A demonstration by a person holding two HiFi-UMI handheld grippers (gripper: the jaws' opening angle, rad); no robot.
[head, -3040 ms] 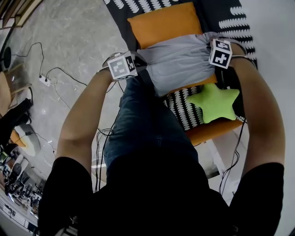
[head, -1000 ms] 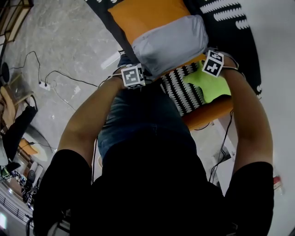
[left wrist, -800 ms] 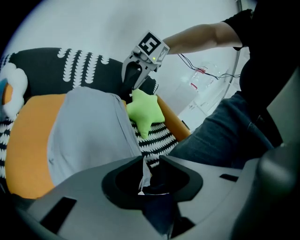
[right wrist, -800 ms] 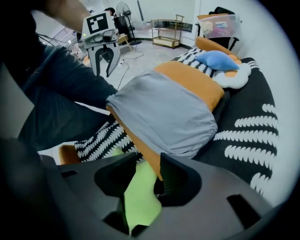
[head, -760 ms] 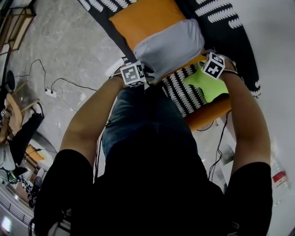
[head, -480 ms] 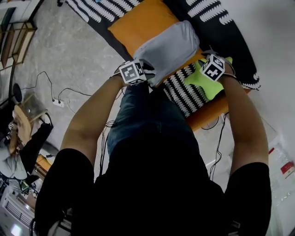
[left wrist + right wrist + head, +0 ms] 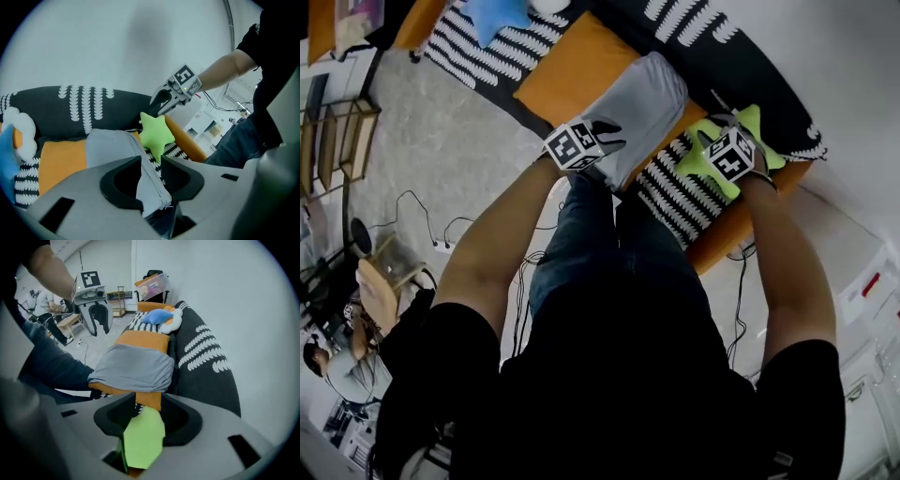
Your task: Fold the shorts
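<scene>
See grey shorts (image 7: 635,111) folded on orange cushion (image 7: 570,73), black patterned sofa (image 7: 741,66), white wall (image 7: 839,75) beyond; cables (image 7: 414,199) on floor (image 7: 441,122), left. Read left gripper (image 7: 151,163) released, jaws just opening, shorts' edge between; right gripper (image 7: 149,401) likewise, over green star cushion (image 7: 697,165).

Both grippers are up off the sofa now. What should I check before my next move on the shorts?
1. Left gripper free of cloth: ok; its fingers have just been opening, nothing between them.
2. Right gripper empty: ok; fingers also just opened, hanging over the green star pillow.
3. Shorts folded into one bundle on the orange cushion: ok.
4. Green star pillow apart from the shorts: ok.
5. Layers aligned underneath: cannot tell.
</scene>
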